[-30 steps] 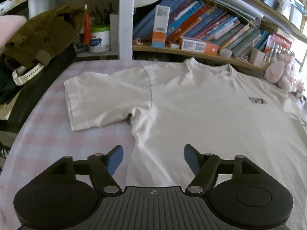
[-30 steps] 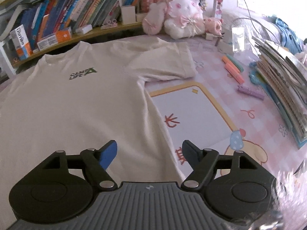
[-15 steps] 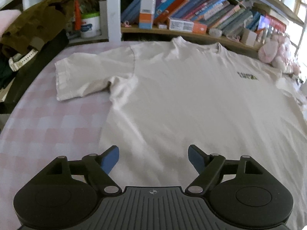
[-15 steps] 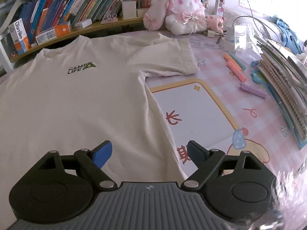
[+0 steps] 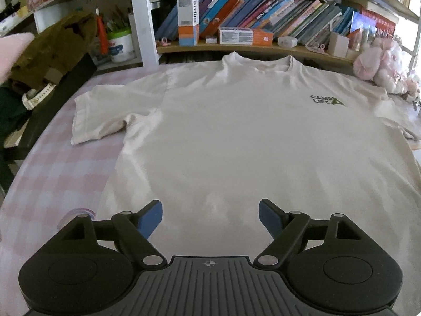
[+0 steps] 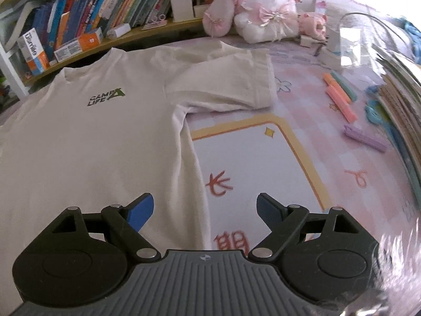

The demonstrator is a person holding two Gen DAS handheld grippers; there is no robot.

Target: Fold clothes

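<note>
Both the left tongs [image 5: 210, 214] and right tongs [image 6: 204, 208] hover open and empty above the T-shirt [image 5: 236, 144], hiding its hem.

"CAMP LIFE" in dark letters with a green triangle on the chest of the white T-shirt [image 6: 86, 142]. "Clarilie" or the like, hard to read, on the white and orange box [image 5: 187, 19] on the shelf. Red Chinese signs, not readable, on the mat [image 6: 252, 168] on the counter.

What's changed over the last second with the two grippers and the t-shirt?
Both grippers drew back toward the shirt's bottom, and their jaws widened. The left gripper also slid inward over the t-shirt; the right gripper now straddles its side edge. Nothing grasped; the shirt stayed flat, sleeves spread.
</note>
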